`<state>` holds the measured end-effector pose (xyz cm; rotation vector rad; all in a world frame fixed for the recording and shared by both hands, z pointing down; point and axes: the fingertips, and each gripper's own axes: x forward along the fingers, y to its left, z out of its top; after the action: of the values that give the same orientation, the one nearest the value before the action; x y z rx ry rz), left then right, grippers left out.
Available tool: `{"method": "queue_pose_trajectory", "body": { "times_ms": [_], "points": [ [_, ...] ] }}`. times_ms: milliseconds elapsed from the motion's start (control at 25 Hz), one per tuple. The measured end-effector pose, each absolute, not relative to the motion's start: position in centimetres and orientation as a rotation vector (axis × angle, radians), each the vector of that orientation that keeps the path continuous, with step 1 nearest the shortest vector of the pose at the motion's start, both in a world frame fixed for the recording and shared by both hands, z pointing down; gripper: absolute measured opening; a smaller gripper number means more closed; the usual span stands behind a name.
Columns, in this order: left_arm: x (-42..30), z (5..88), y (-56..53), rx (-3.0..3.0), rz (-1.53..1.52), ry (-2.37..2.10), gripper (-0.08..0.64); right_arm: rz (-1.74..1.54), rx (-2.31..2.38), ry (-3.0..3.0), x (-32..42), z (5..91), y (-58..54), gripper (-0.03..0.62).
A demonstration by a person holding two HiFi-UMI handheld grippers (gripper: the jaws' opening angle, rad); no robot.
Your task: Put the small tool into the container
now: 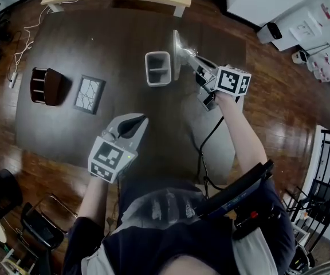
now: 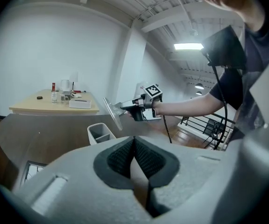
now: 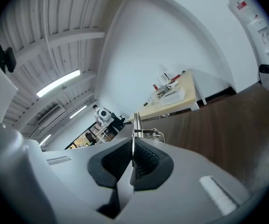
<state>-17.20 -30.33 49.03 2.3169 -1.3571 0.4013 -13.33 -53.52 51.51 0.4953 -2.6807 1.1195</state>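
Above the table (image 1: 96, 44), just right of the container (image 1: 148, 69): transfer step.
You are holding the small tool (image 1: 178, 53) clamped in the right gripper (image 1: 198, 67); the left gripper (image 1: 135, 124) is idling near you, pinched closed and empty. Next, centre it over that container, then release.

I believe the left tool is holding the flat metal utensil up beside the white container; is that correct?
Not quite: it is the right tool that holds the flat metal utensil up beside the white container. The left tool is shut and empty. The head view shows this, and the right gripper view confirms the grip.
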Motion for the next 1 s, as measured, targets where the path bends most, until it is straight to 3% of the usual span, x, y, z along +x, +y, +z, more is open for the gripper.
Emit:
{"method": "queue_pose_trajectory", "body": {
  "times_ms": [480, 1000],
  "points": [
    [-21.2, 49.7, -29.7, 2.244, 0.419, -1.409, 0.002, 0.862, 0.344, -2.853, -20.4, 50.6, -53.5, 0.004],
    [-22.9, 51.4, -30.4, 2.207, 0.408, -1.402, 0.002, 0.554, 0.316, -2.79, -22.8, 55.1, -53.2, 0.003]
  ]
}}
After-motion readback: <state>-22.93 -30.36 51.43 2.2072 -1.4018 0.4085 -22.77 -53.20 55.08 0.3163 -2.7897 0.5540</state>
